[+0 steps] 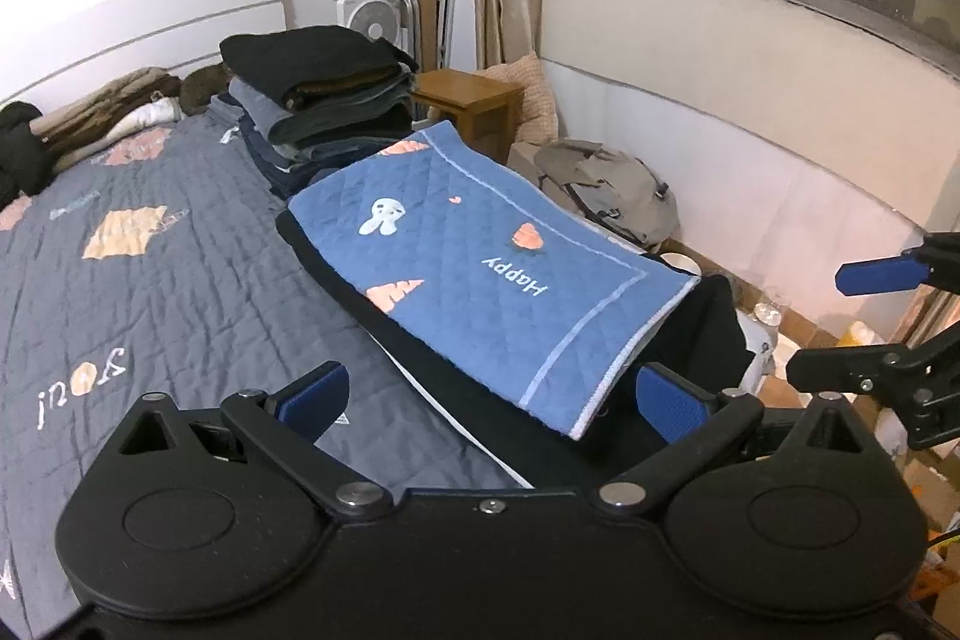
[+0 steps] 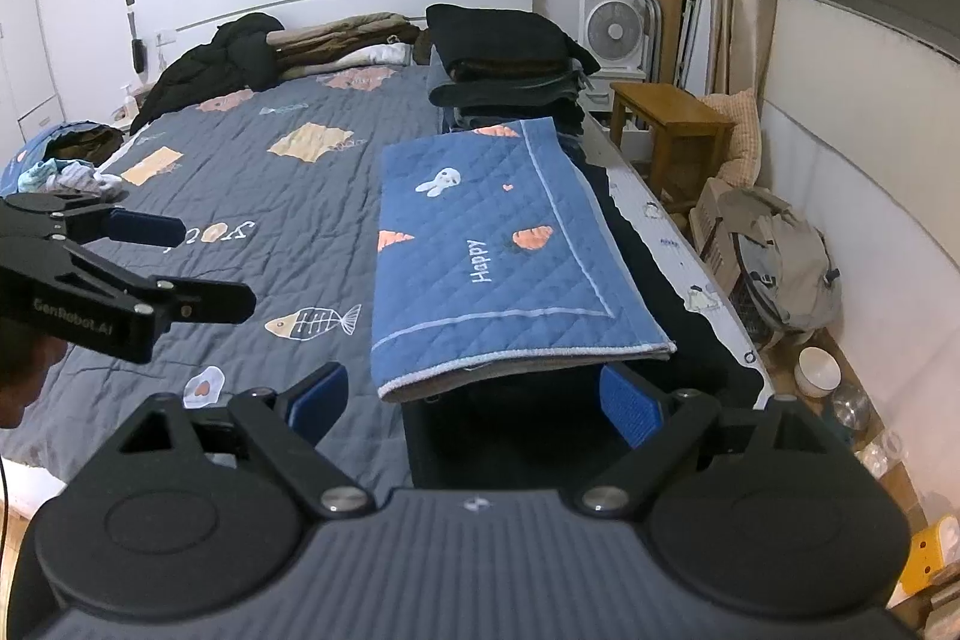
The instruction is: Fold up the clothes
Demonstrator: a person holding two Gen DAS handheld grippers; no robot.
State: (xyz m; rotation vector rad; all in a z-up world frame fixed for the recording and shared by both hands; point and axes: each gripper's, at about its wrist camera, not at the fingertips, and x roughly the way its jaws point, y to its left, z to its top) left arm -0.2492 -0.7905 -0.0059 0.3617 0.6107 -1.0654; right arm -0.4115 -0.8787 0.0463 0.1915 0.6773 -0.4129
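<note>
A folded blue quilted cloth (image 1: pixel 480 268) with rabbit, carrots and "Happy" lies on a dark folded garment (image 1: pixel 708 334) at the bed's right edge; both show in the right wrist view, cloth (image 2: pixel 498 250) and dark garment (image 2: pixel 510 430). My left gripper (image 1: pixel 492 400) is open and empty, just short of the cloth's near edge. My right gripper (image 2: pixel 474 406) is open and empty, its jaws either side of the dark garment's near end. The right gripper shows at the far right of the left view (image 1: pixel 840 322); the left gripper at the left of the right view (image 2: pixel 210 268).
A stack of folded dark clothes (image 2: pixel 510 64) stands behind the cloth. A black jacket (image 2: pixel 210 64) and a clothes heap (image 2: pixel 66 166) lie at the bed's far left. Beside the bed: wooden stool (image 2: pixel 672 124), backpack (image 2: pixel 780 268), bowls (image 2: pixel 816 370), fan (image 2: pixel 612 34).
</note>
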